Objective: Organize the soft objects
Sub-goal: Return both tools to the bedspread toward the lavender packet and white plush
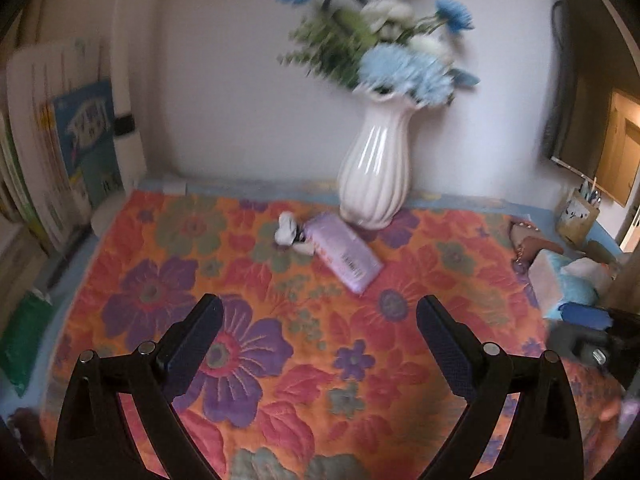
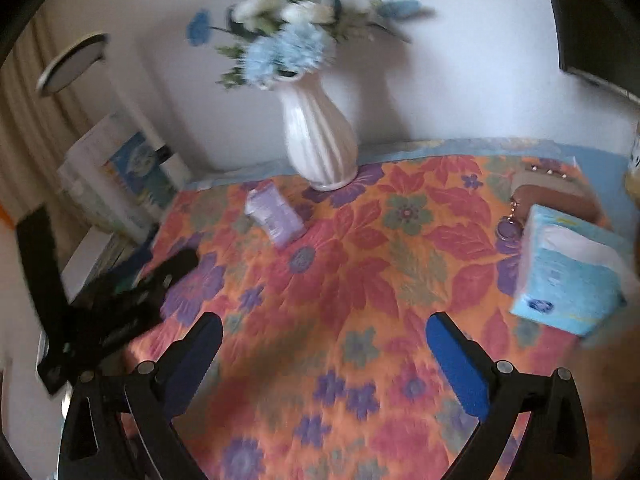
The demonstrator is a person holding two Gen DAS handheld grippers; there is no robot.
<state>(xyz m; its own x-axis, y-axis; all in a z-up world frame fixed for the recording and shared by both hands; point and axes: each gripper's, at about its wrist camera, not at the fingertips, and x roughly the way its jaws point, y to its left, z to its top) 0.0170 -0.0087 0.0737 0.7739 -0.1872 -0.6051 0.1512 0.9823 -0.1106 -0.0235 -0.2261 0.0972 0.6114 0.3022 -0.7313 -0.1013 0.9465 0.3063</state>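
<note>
Across the tabletop (image 1: 420,204) lies an orange quilted cloth with red and purple flowers (image 1: 280,320), a pale blue strip showing along its far edge.

Left hand-held gripper (image 1: 320,312): jaws wide, nothing between them, only cloth beneath. Right hand-held gripper (image 2: 324,332): jaws likewise wide and empty, over the cloth. No earlier view to compare.

Task things:
- Lilac flat soft pack with a printed label (image 1: 344,252), lying flat on the cloth just in front of the vase, well ahead of the left gripper's fingertips. In the right wrist view it sits left of centre, near the vase foot.
- Small white-and-black crumpled soft item (image 1: 289,231), touching or just beside the pack's far-left end; too blurred to identify.
- Light blue tissue pack with white top (image 2: 568,272), standing tilted at the right side of the cloth, near the right gripper's right finger (image 2: 456,364) but apart from it.
- Brown pouch with a chain and purple round charm (image 2: 560,196), just behind the tissue pack.

Other: white ribbed ceramic vase (image 1: 376,168) upright at the back against the wall, holding blue and white artificial flowers (image 1: 400,60). Books or folders (image 1: 80,152) stand at the left edge. A pen holder (image 1: 578,216) sits far right. Both views are motion-blurred.
</note>
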